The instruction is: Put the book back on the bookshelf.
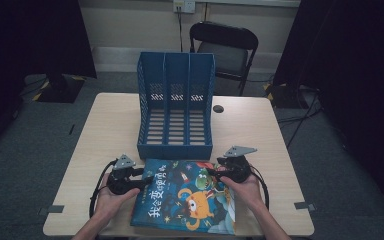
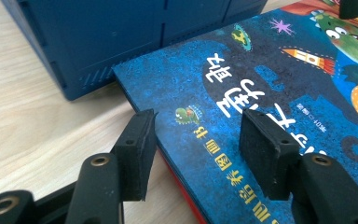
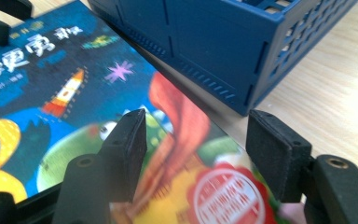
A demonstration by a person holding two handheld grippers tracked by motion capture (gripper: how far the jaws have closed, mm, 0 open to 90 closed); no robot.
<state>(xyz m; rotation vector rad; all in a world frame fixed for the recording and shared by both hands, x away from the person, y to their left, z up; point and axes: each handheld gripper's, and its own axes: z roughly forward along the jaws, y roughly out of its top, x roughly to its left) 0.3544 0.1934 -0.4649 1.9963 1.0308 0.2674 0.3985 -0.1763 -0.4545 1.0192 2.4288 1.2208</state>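
High view: picture book (image 1: 187, 197) lies flat, cover up, at lower centre of frame, its far edge just in front of the blue three-slot file rack (image 1: 176, 102). Left gripper (image 1: 147, 183) straddles the book's left edge, right gripper (image 1: 211, 172) its upper right corner; both sets of jaws stand apart, pads pressing nothing. Judgement: one gripper per side suits lifting a wide, floppy book level, likely toward a rack slot. Table (image 1: 260, 125) otherwise bare.
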